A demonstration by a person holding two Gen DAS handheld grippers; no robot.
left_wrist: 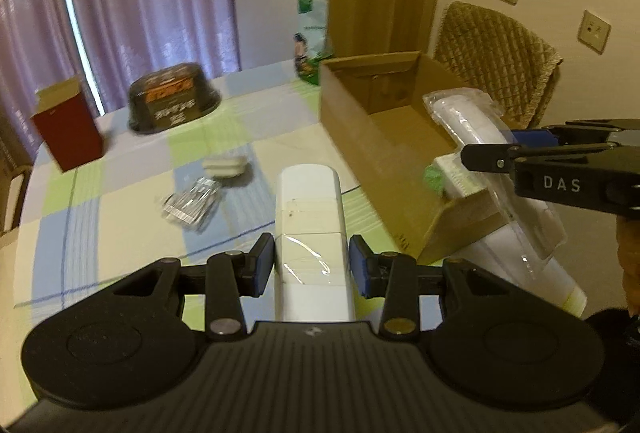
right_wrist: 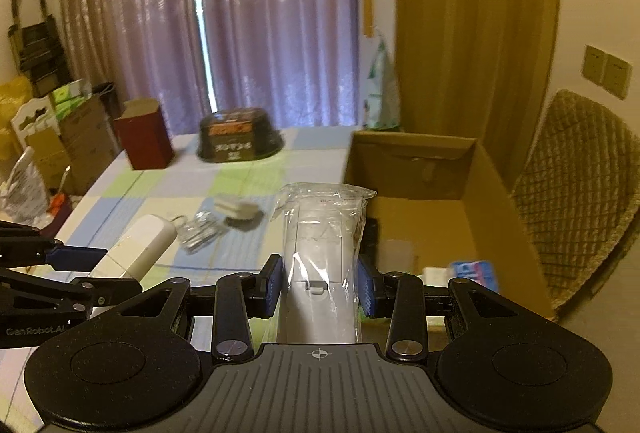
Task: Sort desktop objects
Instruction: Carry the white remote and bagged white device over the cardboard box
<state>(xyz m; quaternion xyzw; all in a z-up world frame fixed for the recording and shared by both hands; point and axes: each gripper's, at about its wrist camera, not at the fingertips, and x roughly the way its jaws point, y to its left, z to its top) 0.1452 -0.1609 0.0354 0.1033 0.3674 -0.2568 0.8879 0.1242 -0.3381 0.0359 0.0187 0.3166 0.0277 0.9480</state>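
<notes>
My left gripper [left_wrist: 312, 265] is shut on a white taped remote [left_wrist: 308, 201], held above the checked tablecloth [left_wrist: 120, 233] just left of the cardboard box [left_wrist: 360, 121]. My right gripper [right_wrist: 320, 281] is shut on a pale remote in a clear plastic bag [right_wrist: 320, 225], pointing at the box [right_wrist: 420, 169]. In the left wrist view the right gripper [left_wrist: 500, 147] holds that bagged remote [left_wrist: 468, 121] over the box's near right corner. In the right wrist view the left gripper [right_wrist: 100, 273] holds the white remote [right_wrist: 144, 241] at the lower left.
On the cloth lie a small white item [left_wrist: 226, 167] and a clear wrapped packet [left_wrist: 192, 203]. Farther back stand a red box [left_wrist: 68, 125], a black bowl [left_wrist: 172, 101] and a snack bag [left_wrist: 312, 21]. The box holds a blue-and-white pack [right_wrist: 476, 273]. A chair [right_wrist: 580, 193] stands behind it.
</notes>
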